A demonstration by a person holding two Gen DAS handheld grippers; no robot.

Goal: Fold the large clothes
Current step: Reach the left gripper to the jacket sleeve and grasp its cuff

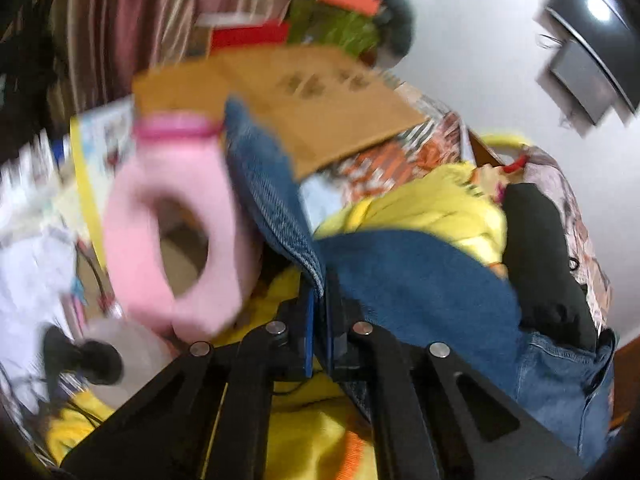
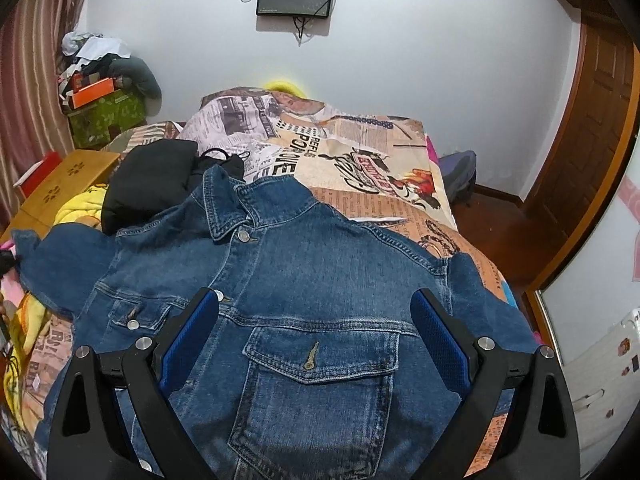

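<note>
A blue denim jacket (image 2: 304,280) lies front up on the bed (image 2: 360,168), collar toward the far wall. My right gripper (image 2: 316,312) is open, its blue pads either side of the chest pocket, just above the cloth. My left gripper (image 1: 319,296) is shut on the jacket's sleeve (image 1: 272,200) and holds it lifted; the left wrist view is blurred. The rest of the jacket (image 1: 420,280) runs off to the right there.
A black garment (image 2: 156,184) and yellow cloth (image 2: 76,208) lie left of the jacket. A wooden lap table (image 2: 60,188) stands at the bed's left side. A pink ring-shaped cushion (image 1: 176,236) is near the left gripper. A door (image 2: 592,128) is at right.
</note>
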